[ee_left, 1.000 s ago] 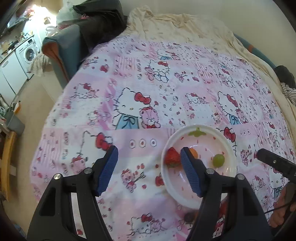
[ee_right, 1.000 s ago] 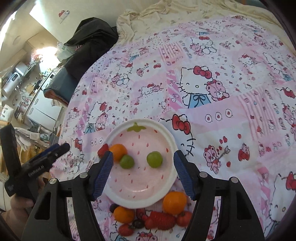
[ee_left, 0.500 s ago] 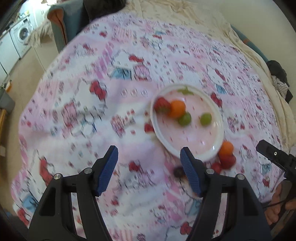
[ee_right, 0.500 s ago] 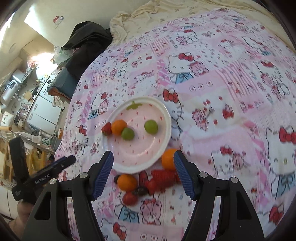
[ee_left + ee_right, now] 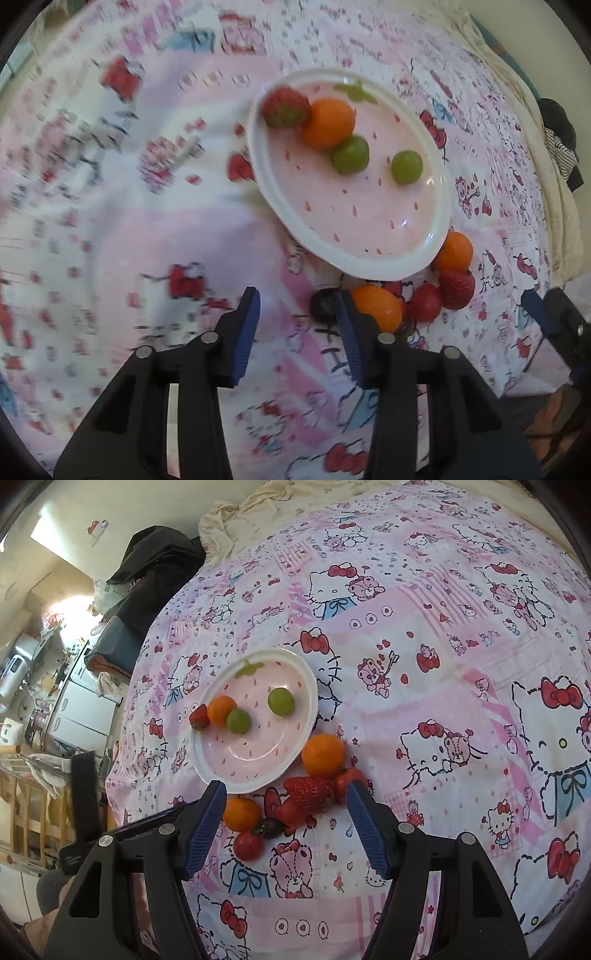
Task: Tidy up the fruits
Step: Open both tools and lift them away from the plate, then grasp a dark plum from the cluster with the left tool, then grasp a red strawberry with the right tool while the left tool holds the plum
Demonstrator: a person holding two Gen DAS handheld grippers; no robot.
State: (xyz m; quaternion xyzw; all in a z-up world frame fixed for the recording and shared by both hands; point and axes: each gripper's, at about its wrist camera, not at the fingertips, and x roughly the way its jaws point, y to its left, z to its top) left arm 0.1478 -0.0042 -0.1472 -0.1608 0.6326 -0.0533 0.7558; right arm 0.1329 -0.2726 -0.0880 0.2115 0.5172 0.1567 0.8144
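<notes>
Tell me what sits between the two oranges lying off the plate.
In the right wrist view, a strawberry lies between the larger orange and smaller orange.

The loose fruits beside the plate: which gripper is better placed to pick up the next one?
Right, probably. The right gripper is open with the strawberry between its fingers. The left gripper is open too, but bare blanket lies between its fingers, with the fruits off to its right.

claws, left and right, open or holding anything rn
Left claw: open, holding nothing.
Right claw: open, holding nothing, above the loose fruit by the plate.
</notes>
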